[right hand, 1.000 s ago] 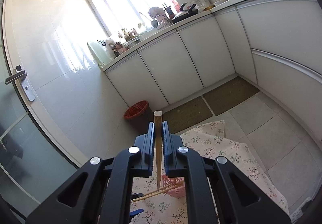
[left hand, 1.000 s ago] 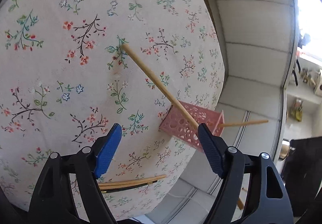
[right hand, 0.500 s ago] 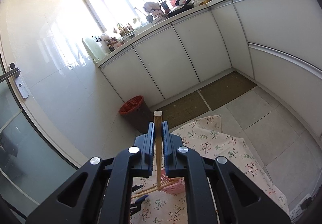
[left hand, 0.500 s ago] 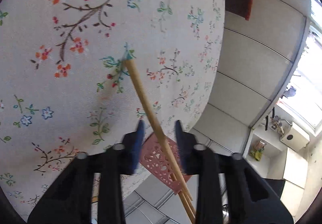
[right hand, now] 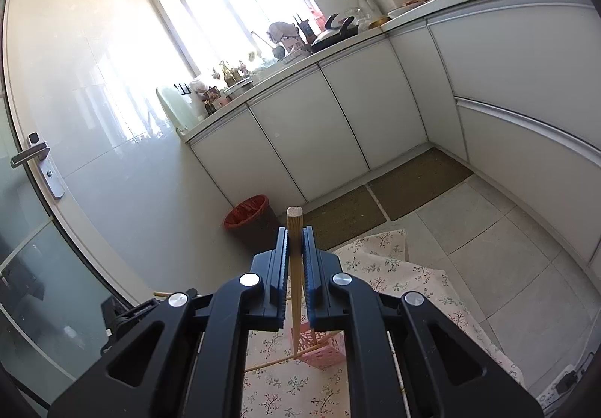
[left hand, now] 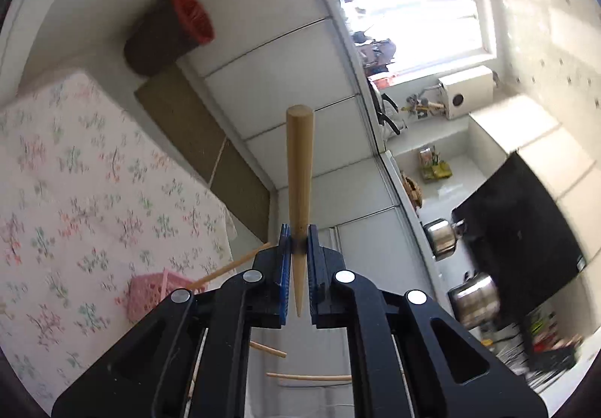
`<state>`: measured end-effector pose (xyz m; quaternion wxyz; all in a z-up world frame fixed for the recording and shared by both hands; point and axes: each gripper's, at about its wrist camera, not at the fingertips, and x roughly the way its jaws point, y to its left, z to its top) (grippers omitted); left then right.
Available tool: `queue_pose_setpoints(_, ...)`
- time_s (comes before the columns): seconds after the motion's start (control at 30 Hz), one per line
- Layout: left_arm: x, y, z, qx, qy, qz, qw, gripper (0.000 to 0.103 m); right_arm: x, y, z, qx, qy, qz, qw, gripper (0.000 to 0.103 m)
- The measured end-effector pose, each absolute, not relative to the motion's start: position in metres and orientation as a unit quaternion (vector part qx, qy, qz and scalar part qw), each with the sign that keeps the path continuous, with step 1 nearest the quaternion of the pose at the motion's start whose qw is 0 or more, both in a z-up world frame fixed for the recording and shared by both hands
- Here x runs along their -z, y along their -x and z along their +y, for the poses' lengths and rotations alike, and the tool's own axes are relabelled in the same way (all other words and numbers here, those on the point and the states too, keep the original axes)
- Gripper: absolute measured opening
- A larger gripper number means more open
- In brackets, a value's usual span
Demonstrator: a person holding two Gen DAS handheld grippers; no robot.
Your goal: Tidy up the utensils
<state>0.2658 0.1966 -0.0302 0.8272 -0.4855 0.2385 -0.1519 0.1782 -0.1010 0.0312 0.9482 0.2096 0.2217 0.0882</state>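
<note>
My left gripper [left hand: 299,233] is closing its jaws on a wooden chopstick [left hand: 299,162], and the blue pads press it near its thin end. The thick end points up and away. Down at the left, a pink perforated basket [left hand: 144,292] sits on the floral cloth [left hand: 75,192] with another chopstick [left hand: 229,265] sticking out of it. Two more loose chopsticks [left hand: 308,376] show below the fingers. My right gripper [right hand: 296,235] is shut on a second chopstick [right hand: 294,218], held upright above the pink basket [right hand: 326,346].
A dark bin with a red liner [right hand: 249,217] stands by the white cabinets [right hand: 338,140]. Brown mats [right hand: 375,200] lie on the tiled floor beyond the cloth. A glass door [right hand: 33,155] is at the left. Steel pots [left hand: 439,237] sit on the counter.
The left gripper shut on the chopstick lying on the cloth, lifted it high and rolled, so its view swung from the cloth to the kitchen. The right gripper barely shifted.
</note>
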Motion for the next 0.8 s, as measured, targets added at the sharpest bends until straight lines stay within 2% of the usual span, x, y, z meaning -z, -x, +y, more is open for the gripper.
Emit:
queue_pose_setpoints(0.13, -0.014, -0.249, 0.16, 0.122, 0.35, 0.221, 0.902, 0.007, -0.033, -0.179, -0.108, -0.083, -0.211, 0.221, 0.948, 0.008)
queue_pose_setpoints(0.23, -0.027, -0.248, 0.13, 0.102, 0.264, 0.226, 0.932, 0.007, -0.033, -0.184, -0.112, -0.082, -0.217, 0.222, 0.947, 0.008)
queue_pose_setpoints(0.33, -0.02, -0.254, 0.11, 0.079, 0.203, 0.244, 0.945, 0.007, -0.033, -0.189, -0.113, -0.081, -0.219, 0.22, 0.947, 0.008)
queue_pose_setpoints(0.63, 0.03, -0.288, 0.084, 0.019, 0.102, 0.321, 0.941, 0.008, -0.021, -0.208, -0.111, -0.084, -0.222, 0.228, 0.944, 0.008)
queue_pose_setpoints(0.7, 0.04, -0.291, 0.083, 0.021, 0.098, 0.336, 0.936, 0.012, -0.017, -0.212, -0.108, -0.085, -0.223, 0.232, 0.943, 0.008)
queue_pose_setpoints(0.77, 0.042, -0.286, 0.087, 0.019, 0.099, 0.328, 0.939, 0.027, -0.014, -0.215, -0.105, -0.085, -0.221, 0.235, 0.943, 0.008)
queue_pose_setpoints(0.8, 0.039, -0.283, 0.09, 0.019, 0.101, 0.32, 0.942, 0.029, -0.013, -0.217, -0.104, -0.085, -0.221, 0.235, 0.943, 0.008)
